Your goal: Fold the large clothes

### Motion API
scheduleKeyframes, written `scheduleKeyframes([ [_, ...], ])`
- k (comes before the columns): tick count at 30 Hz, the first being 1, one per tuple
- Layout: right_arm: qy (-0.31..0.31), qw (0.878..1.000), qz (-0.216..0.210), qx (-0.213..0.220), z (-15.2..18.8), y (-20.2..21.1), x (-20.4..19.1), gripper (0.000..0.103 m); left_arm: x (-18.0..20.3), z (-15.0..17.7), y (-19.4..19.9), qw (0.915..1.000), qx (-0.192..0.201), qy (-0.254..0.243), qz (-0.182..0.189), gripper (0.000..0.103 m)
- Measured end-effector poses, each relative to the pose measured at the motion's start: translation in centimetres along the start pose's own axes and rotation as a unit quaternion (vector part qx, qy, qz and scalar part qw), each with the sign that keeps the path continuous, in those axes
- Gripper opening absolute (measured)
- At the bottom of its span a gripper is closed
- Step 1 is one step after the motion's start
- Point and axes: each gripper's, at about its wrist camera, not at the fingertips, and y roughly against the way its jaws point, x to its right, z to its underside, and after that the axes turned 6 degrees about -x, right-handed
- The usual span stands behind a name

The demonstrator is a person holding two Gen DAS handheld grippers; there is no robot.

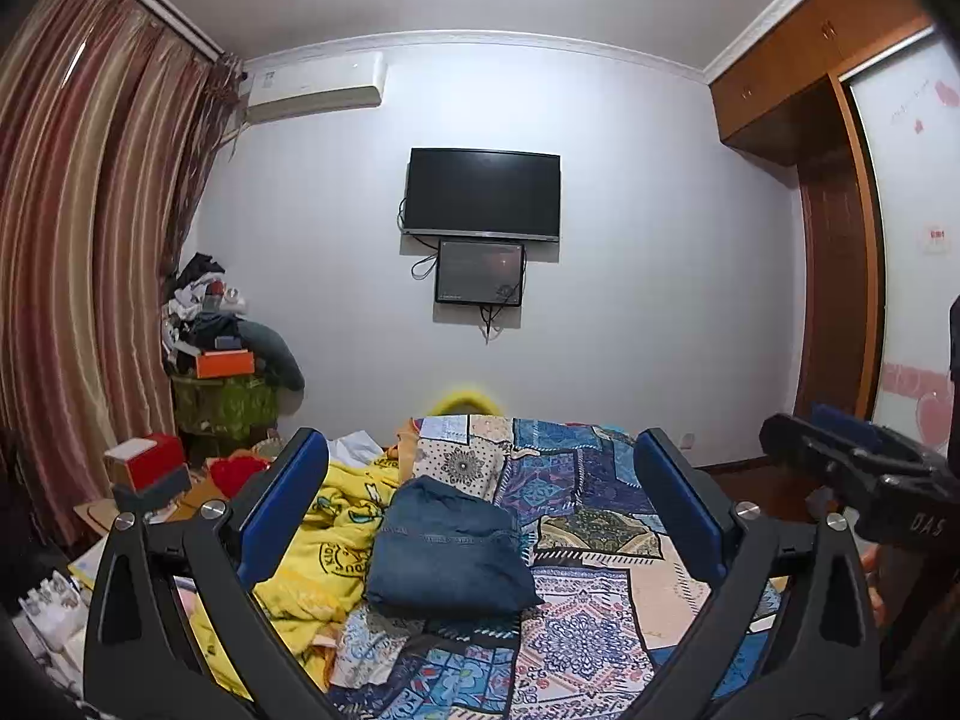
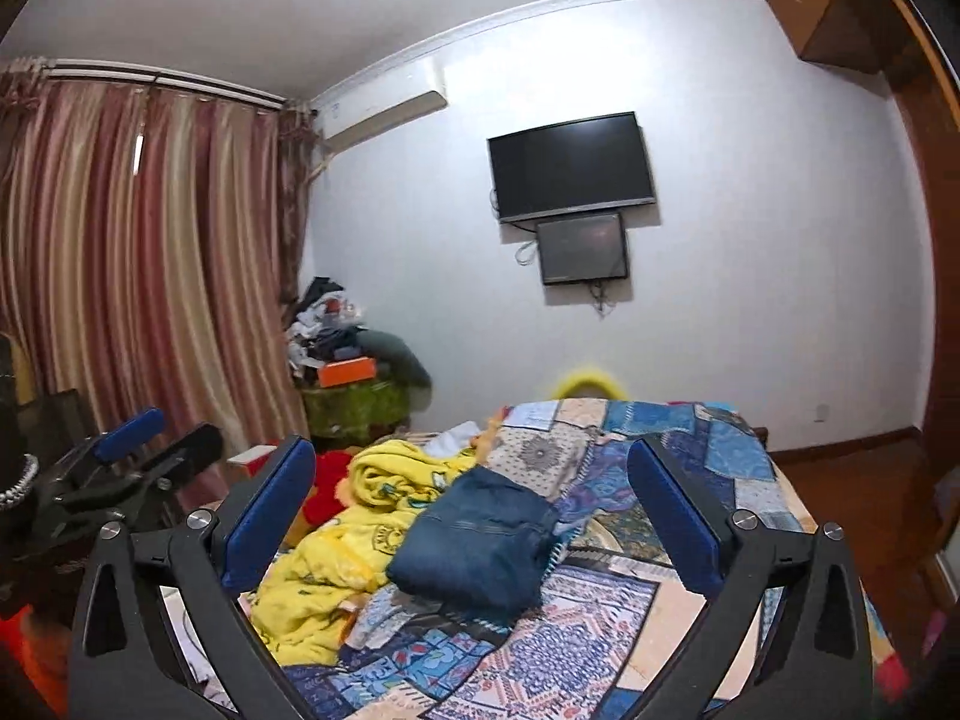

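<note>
A folded blue denim garment (image 1: 450, 546) lies on the patchwork bedspread (image 1: 588, 630); it also shows in the right wrist view (image 2: 480, 546). A crumpled yellow printed garment (image 1: 336, 528) lies to its left, also in the right wrist view (image 2: 336, 546). My left gripper (image 1: 480, 462) is open and empty, raised above and short of the denim. My right gripper (image 2: 471, 468) is open and empty, likewise held above the bed. The right gripper appears at the right edge of the left wrist view (image 1: 864, 468); the left gripper appears at the left of the right wrist view (image 2: 138, 450).
A red plush item (image 2: 324, 480) and boxes (image 1: 150, 468) sit left of the bed. A cluttered pile of clothes with an orange box (image 1: 225, 363) stands in the corner by striped curtains (image 1: 78, 240). A TV (image 1: 483, 192) hangs on the far wall. A wooden wardrobe (image 1: 840, 240) is at right.
</note>
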Motion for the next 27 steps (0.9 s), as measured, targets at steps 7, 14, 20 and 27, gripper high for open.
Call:
scheduleKeyframes([
  [7, 0.007, 1.000, 0.005, -0.001, 0.0, 0.3, -0.1, 0.103, -0.1, 0.3, 0.2, 1.0000, -0.005, 0.001, -0.002, 0.102],
  [14, 0.020, 1.000, 0.016, 0.001, 0.9, 0.8, -0.2, 0.103, 0.4, 0.8, 0.1, 0.9999, -0.008, -0.012, -0.009, 0.102],
  [20, 0.017, 1.000, 0.014, -0.011, 1.2, 0.5, -0.1, 0.103, 0.7, 1.1, 0.0, 0.9997, -0.012, -0.017, -0.010, 0.102],
  [27, 0.014, 1.000, 0.015, -0.013, 1.2, 0.9, 0.0, 0.103, 0.9, 1.2, -0.4, 0.9996, -0.016, -0.020, -0.008, 0.102],
])
